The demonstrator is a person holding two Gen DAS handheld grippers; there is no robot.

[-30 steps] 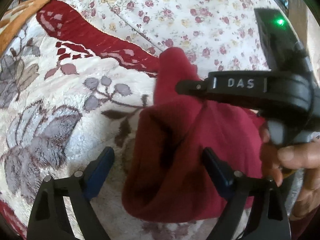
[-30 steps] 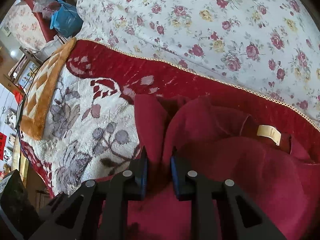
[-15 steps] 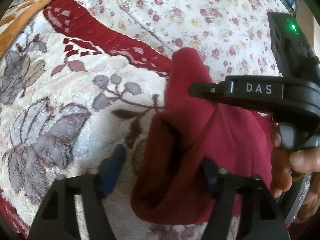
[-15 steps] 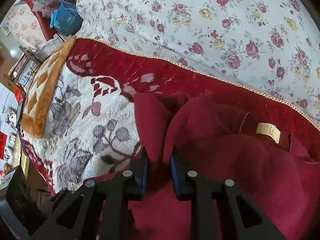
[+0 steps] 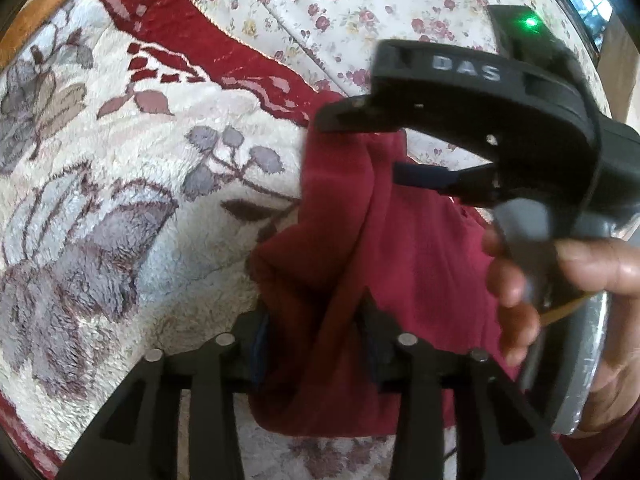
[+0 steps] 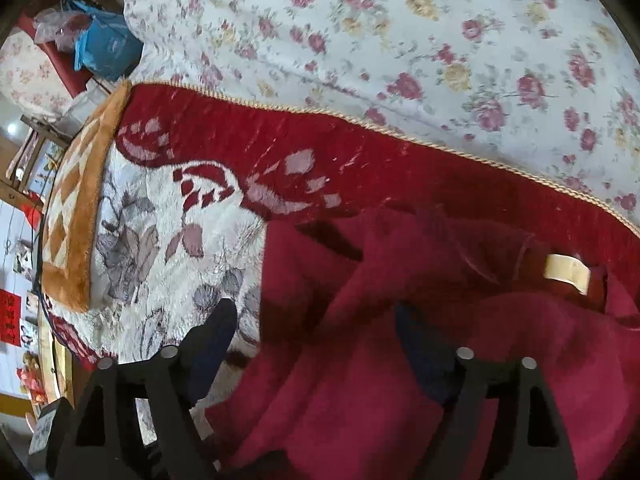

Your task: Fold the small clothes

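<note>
A dark red fleece garment [image 5: 400, 248] lies bunched on a cream, grey-flowered blanket [image 5: 120, 208]. My left gripper [image 5: 316, 340] is shut on a fold of the garment near its left edge. In the left wrist view my right gripper [image 5: 360, 140] hangs over the garment's far end with its jaws apart. In the right wrist view my right gripper [image 6: 312, 332] is open, its fingers straddling the garment [image 6: 400, 360], which has a cream label [image 6: 566, 272] at the collar.
The blanket [image 6: 168, 240] has a red border with gold cord and an orange patterned edge [image 6: 76, 220]. A rose-print sheet [image 6: 400, 40] lies beyond it. A blue bag [image 6: 104, 48] and clutter sit past the bed's far left corner.
My left gripper has closed from wide open onto a fold of the garment. My right gripper has opened and let go of the fold it held.
</note>
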